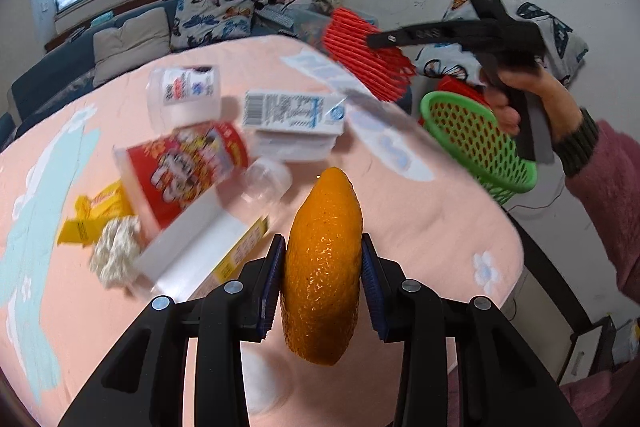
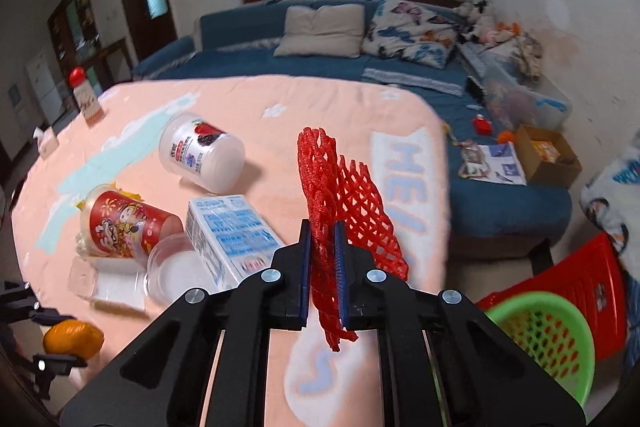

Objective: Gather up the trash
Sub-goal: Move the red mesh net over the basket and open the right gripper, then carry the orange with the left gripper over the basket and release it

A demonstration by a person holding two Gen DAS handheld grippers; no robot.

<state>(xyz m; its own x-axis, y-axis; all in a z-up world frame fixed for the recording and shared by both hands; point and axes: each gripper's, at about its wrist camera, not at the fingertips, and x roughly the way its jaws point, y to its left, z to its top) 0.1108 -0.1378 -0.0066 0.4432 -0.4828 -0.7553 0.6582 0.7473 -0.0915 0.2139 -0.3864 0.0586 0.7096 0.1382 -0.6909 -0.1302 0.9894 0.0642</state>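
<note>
Orange peel, a glossy dimpled piece (image 1: 323,267), is pinched upright between the blue-padded jaws of the left gripper (image 1: 323,267), held above the near edge of the peach-pink blanket-covered table (image 1: 420,227). Red foam fruit netting (image 2: 340,211) is clamped in the right gripper (image 2: 323,259), its mesh fanning up and to the right of the closed jaws; from the left wrist view the same netting hangs off that gripper's tip just above the green plastic perforated basket (image 1: 480,143), which sits off the table's far right edge, in front of a red plastic stool (image 2: 576,279).

On the table lie more items: a red printed paper cup (image 1: 188,167) on its side, a white yogurt tub with a red-and-blue label (image 2: 202,153) tipped over, a white and blue milk carton (image 2: 232,231) lying flat, a clear plastic lid (image 2: 172,263), a yellow wrapper (image 1: 96,215) and a crumpled white tissue (image 1: 116,251) beside the cup. Behind the table runs a blue sofa (image 2: 280,63) with a beige pillow (image 2: 324,29).
</note>
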